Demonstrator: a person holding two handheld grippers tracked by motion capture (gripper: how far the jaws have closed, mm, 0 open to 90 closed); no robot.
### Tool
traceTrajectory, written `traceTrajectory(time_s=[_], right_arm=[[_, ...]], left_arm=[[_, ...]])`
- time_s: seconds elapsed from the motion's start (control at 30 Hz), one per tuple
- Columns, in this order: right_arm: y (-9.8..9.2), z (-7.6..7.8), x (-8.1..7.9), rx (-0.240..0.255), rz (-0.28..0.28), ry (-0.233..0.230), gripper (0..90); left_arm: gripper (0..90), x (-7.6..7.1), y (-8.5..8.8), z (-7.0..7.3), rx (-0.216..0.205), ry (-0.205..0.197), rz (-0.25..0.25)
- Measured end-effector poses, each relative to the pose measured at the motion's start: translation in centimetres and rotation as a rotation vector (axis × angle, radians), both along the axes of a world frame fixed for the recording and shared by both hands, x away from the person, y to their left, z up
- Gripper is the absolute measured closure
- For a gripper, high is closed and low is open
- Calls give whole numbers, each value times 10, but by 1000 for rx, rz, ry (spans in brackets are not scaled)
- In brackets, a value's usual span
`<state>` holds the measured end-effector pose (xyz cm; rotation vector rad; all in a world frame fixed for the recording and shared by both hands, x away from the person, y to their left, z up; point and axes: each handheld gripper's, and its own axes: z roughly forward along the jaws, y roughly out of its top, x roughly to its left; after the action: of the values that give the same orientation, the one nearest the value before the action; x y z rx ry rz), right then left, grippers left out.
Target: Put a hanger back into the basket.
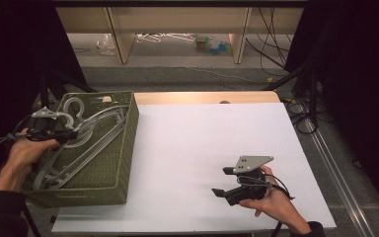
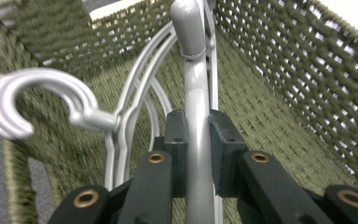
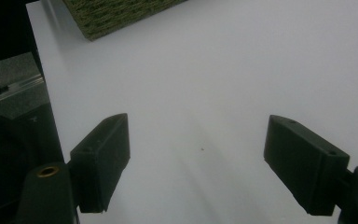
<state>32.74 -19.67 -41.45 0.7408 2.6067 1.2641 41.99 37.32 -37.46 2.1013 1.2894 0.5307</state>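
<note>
Hanger [image 2: 198,135] clamped: left gripper [image 2: 198,140] view; basket [image 1: 128,143].

White table [image 1: 217,148] — green woven basket [image 1: 123,148] apparently overhanging its left edge.

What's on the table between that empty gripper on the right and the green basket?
Nothing: in the high view, only bare white table lies between the right gripper and the green woven basket of grey hangers.
</note>
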Motion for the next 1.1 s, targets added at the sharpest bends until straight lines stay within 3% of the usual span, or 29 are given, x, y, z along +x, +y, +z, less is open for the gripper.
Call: traceTrajectory(time_s=[0.17, 0.53, 0.67, 0.87, 0.97, 1.0, 1.1], right_arm=[[1, -1, 0, -2, -3, 1, 235], [1, -1, 0, -6, -2, 2, 235], [0, -2, 1, -9, 3, 2, 235], [0, -1, 1, -4, -8, -8, 235], [-1, -1, 2, 4, -10, -7, 234], [-1, -1, 1, 2, -14, -7, 234], [-2, 0, 2, 7, -19, -15, 233]], left_arm=[[776, 1, 2, -14, 8, 10, 48], [756, -3, 5, -14, 24, 9, 66], [706, -9, 3, -8, 7, -24, 73], [497, -24, -5, 5, -28, -62, 76], [430, -33, -14, 12, -93, -139, 80], [424, -37, -15, 15, -87, -144, 71], [395, -48, -25, 22, -131, -199, 72]])
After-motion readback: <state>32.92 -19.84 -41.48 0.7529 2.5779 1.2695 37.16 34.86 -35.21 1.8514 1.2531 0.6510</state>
